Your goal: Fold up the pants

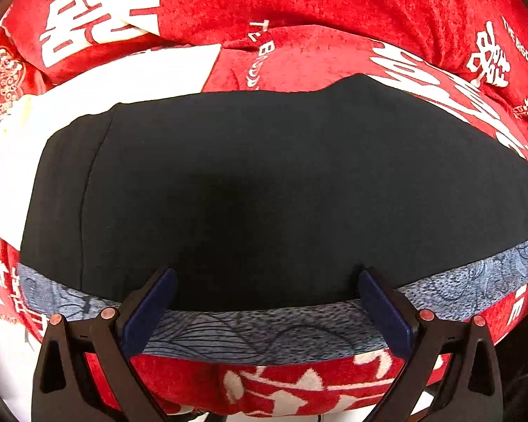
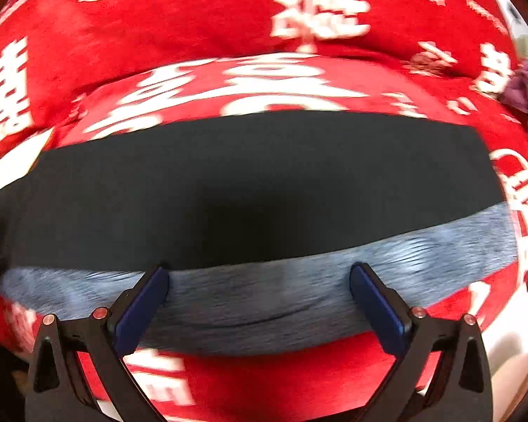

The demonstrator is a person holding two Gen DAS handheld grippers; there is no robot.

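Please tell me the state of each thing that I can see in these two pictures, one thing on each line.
Left claw: open, holds nothing.
Right claw: open, holds nothing.
Dark pants: lying flat, blue patterned lining showing along the near edge.
Red blanket: spread under the pants, bunched behind.
Purple cloth: crumpled at the right edge.

I see a red blanket (image 1: 334, 3) with white characters covering the whole surface, bunched into a thick fold behind; a purple cloth (image 2: 526, 95) lies at right.
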